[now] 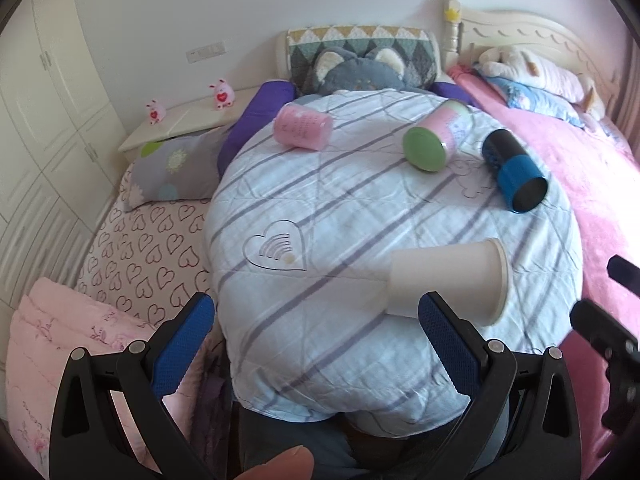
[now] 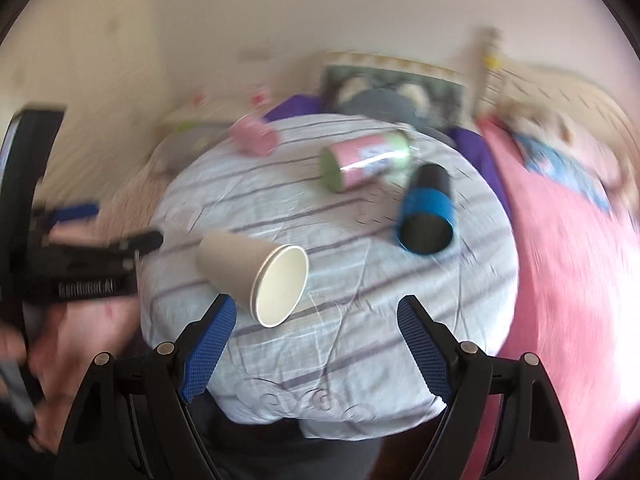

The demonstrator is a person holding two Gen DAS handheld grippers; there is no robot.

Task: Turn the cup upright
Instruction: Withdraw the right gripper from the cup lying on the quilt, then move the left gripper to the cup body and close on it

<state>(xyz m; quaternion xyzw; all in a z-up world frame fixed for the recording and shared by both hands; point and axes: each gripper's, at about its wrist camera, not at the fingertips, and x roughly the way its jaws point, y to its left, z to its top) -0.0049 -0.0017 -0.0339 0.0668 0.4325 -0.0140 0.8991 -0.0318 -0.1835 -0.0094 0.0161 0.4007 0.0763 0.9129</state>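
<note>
Both tools gape empty: left tool (image 1: 316, 316), right tool (image 2: 316, 320). White paper cup (image 2: 256, 270) lies sideways on striped cloth-covered round bench (image 2: 400, 320), 11 o'clock of right tool, mouth toward it. Risk: thin wall crushing, cup rolling off soft cloth.

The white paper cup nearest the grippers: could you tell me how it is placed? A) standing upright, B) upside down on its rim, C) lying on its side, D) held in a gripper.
C: the white paper cup lies on its side on the round table, its open mouth visible, both grippers open and apart from it.
</note>
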